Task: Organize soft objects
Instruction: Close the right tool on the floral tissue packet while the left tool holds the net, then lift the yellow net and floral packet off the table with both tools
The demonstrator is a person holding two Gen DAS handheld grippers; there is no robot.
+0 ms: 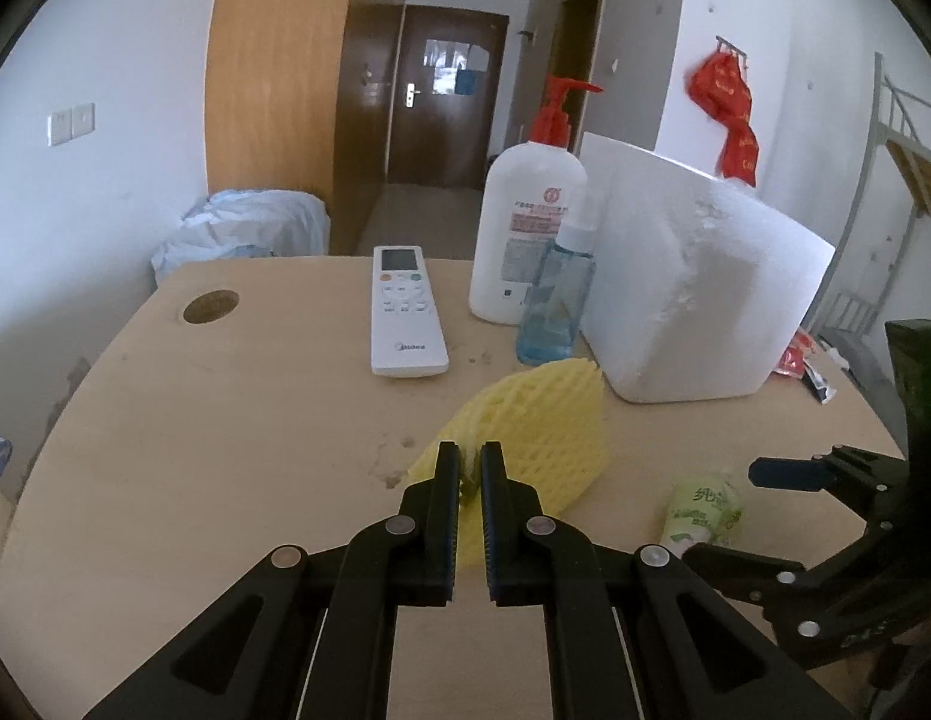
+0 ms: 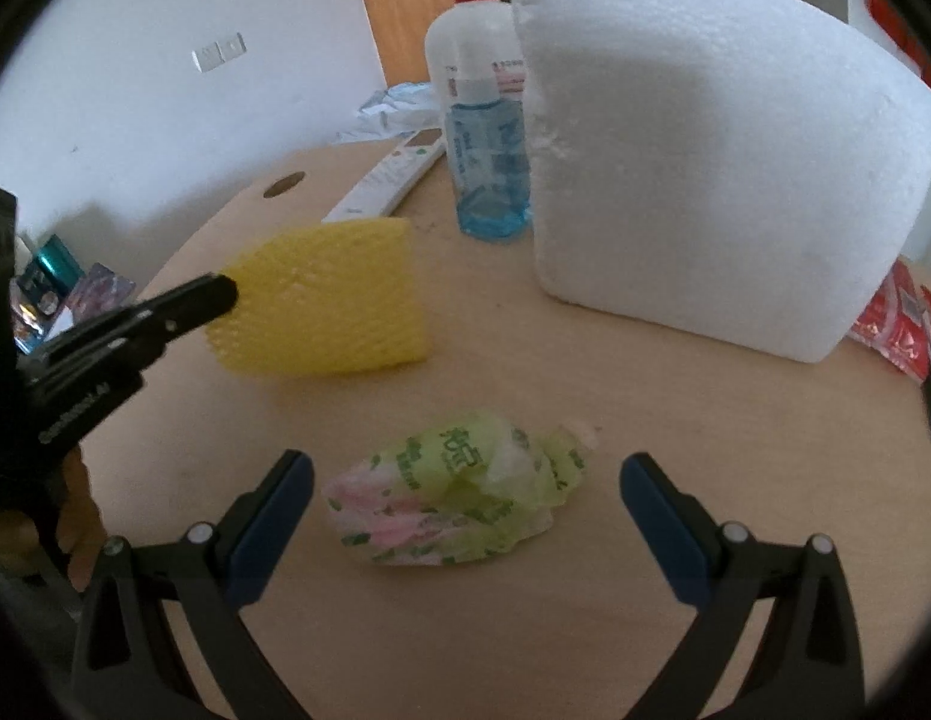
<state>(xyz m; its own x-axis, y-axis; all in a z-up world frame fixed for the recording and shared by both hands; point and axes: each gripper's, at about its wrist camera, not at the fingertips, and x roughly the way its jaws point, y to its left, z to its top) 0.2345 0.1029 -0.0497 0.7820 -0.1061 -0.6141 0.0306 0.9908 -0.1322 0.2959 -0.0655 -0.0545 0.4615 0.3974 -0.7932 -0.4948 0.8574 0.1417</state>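
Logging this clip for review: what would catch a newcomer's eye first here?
The bright yellow foam net, pinched at one edge by the shut left gripper and lifted off the wooden table. Next, the big white styrofoam block at the table's far right, and the crumpled green-and-pink wrapper lying between the open right gripper's fingers.

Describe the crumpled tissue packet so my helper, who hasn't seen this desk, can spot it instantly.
Start at the big white foam block on the wooden desk. In front of it, between the open right gripper fingers, lies the tissue packet. It alone is crumpled, pale green and pink plastic.
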